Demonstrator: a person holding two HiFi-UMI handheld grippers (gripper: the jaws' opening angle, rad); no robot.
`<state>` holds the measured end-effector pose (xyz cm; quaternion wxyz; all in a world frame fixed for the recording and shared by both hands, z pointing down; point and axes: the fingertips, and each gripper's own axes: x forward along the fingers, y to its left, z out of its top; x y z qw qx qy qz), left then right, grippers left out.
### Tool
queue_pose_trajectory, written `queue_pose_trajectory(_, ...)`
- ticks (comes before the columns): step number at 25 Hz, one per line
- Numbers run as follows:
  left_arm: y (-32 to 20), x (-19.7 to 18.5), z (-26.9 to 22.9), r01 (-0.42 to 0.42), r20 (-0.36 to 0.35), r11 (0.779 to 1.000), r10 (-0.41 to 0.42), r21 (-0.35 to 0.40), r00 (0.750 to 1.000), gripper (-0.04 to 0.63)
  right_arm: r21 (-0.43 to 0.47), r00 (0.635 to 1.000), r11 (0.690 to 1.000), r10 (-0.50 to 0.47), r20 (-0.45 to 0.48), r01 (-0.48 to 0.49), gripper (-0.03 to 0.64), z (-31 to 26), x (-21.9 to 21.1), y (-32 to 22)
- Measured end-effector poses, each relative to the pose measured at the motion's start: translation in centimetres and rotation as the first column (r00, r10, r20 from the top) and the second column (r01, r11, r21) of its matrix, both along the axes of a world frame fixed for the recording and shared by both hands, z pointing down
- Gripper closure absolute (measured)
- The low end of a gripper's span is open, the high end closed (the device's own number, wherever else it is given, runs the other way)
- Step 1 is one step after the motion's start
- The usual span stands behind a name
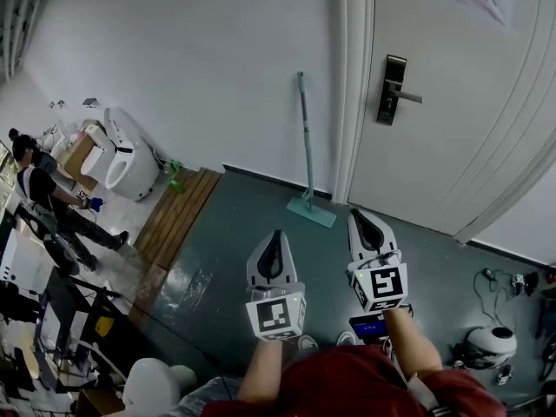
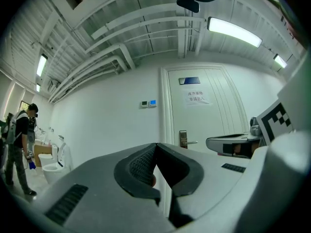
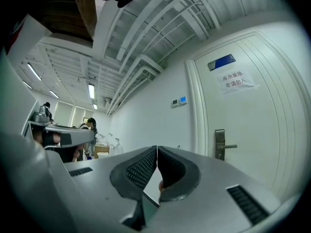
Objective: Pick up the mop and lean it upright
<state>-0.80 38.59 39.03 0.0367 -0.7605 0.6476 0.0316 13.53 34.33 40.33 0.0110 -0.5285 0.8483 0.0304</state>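
Note:
A teal mop (image 1: 306,150) stands upright, its handle leaning against the white wall beside the door frame and its flat head (image 1: 312,211) on the dark floor. My left gripper (image 1: 275,237) and right gripper (image 1: 365,220) are held side by side well short of the mop, both pointing toward the wall. Each is shut with nothing between its jaws. In the left gripper view the left gripper (image 2: 156,145) has its tips touching; in the right gripper view the right gripper (image 3: 157,147) is closed the same way. The mop does not show in either gripper view.
A white door (image 1: 452,102) with a metal lever handle (image 1: 395,89) is right of the mop. A wooden step (image 1: 178,215) and white toilets (image 1: 130,159) lie to the left, where a person (image 1: 43,198) stands. Cables and a round device (image 1: 491,346) sit at lower right.

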Motion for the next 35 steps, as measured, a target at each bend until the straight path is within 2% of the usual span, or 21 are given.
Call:
queue_pose_trajectory(8, -1.2, -3.4, 0.5, -0.027, -0.006, 1.000, 0.027, -0.006, 1.000, 0.583, 0.006, 0.999, 0.999, 0.049, 0.000, -0.049, 0.597, -0.2, -3.1, -1.7)
queue_pose_trajectory(14, -5.0, -4.0, 0.7, -0.036, -0.025, 0.999, 0.036, -0.001, 0.999, 0.583, 0.010, 0.999, 0.999, 0.042, 0.021, -0.042, 0.597, 0.2, -4.5, -5.4)
queue_pose_trajectory(20, -10.9, -3.0, 0.8, -0.041, -0.009, 0.999, 0.041, -0.007, 0.999, 0.583, 0.005, 0.999, 0.999, 0.034, 0.029, -0.034, 0.597, 0.9, -4.2, -10.9)
queue_pose_trajectory(32, -23.0, 1.0, 0.5, 0.006, 0.019, 0.999, -0.006, -0.040, 1.000, 0.583, -0.020, 0.999, 1.000, 0.008, 0.052, -0.006, 0.597, 1.0, 0.2, -23.4)
queue_pose_trajectory(35, -25.3, 1.7, 0.4, 0.016, 0.027, 0.999, -0.015, -0.029, 1.000, 0.583, -0.020, 0.999, 1.000, -0.003, 0.054, 0.004, 0.597, 1.1, 0.8, -25.8)
